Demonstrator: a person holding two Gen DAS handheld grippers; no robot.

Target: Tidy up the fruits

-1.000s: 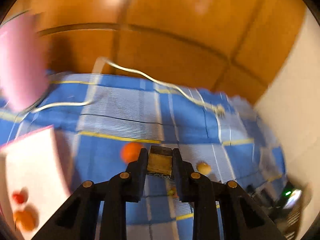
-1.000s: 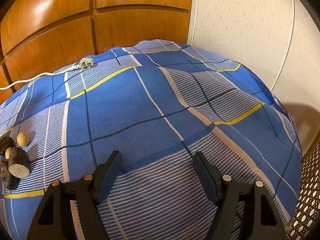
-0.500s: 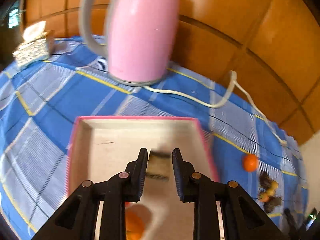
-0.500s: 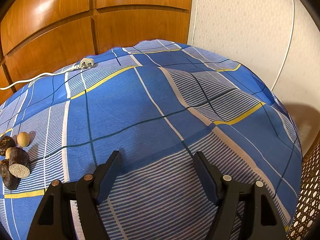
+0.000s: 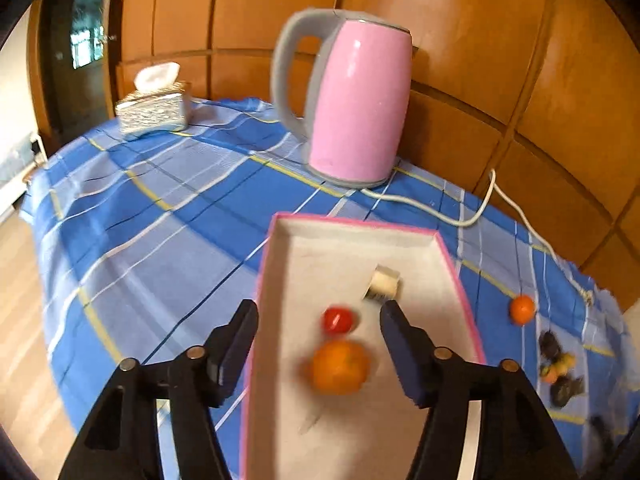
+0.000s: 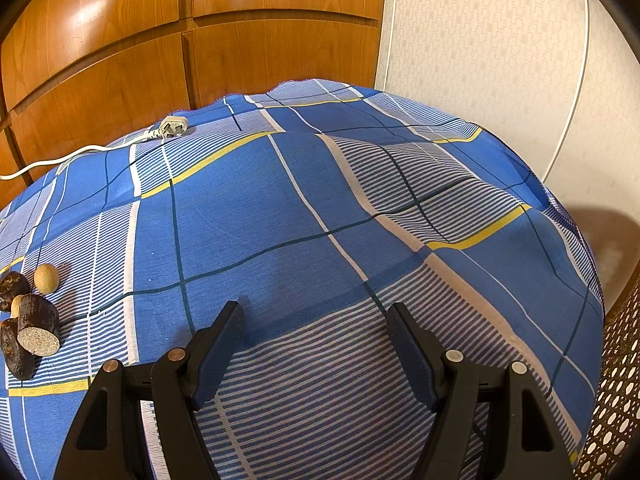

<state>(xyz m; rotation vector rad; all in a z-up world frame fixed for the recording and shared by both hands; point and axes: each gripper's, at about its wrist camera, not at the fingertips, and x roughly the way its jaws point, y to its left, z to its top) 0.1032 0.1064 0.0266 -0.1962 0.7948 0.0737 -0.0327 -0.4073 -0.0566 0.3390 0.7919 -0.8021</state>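
A pink-rimmed white tray point(image 5: 460, 276) lies on the blue checked cloth. Inside it are a large orange point(image 5: 339, 367), a small red fruit point(image 5: 337, 319) and a pale cut piece point(image 5: 382, 289) that has just left my jaws. My left gripper point(image 5: 318, 318) hangs over the tray with its jaws opening and nothing between them. A small orange point(image 5: 522, 309) and a heap of dark and yellow fruit point(image 5: 558, 368) lie on the cloth to the right. My right gripper point(image 6: 314, 322) stands open and empty above bare cloth. At its far left lie dark cut pieces point(image 6: 38, 326) and a tan round fruit point(image 6: 47, 278).
A pink kettle point(image 5: 356, 100) stands behind the tray, its white cord point(image 5: 496, 196) trailing right to a plug point(image 6: 173, 127). A silver tissue box point(image 5: 154, 108) sits at the back left. Wooden panels back the table. A wicker chair point(image 6: 616, 392) edges the right.
My left gripper swung left from the loose fruit to over the tray, opened, and the pale cut piece dropped into the tray. The right gripper has not moved.
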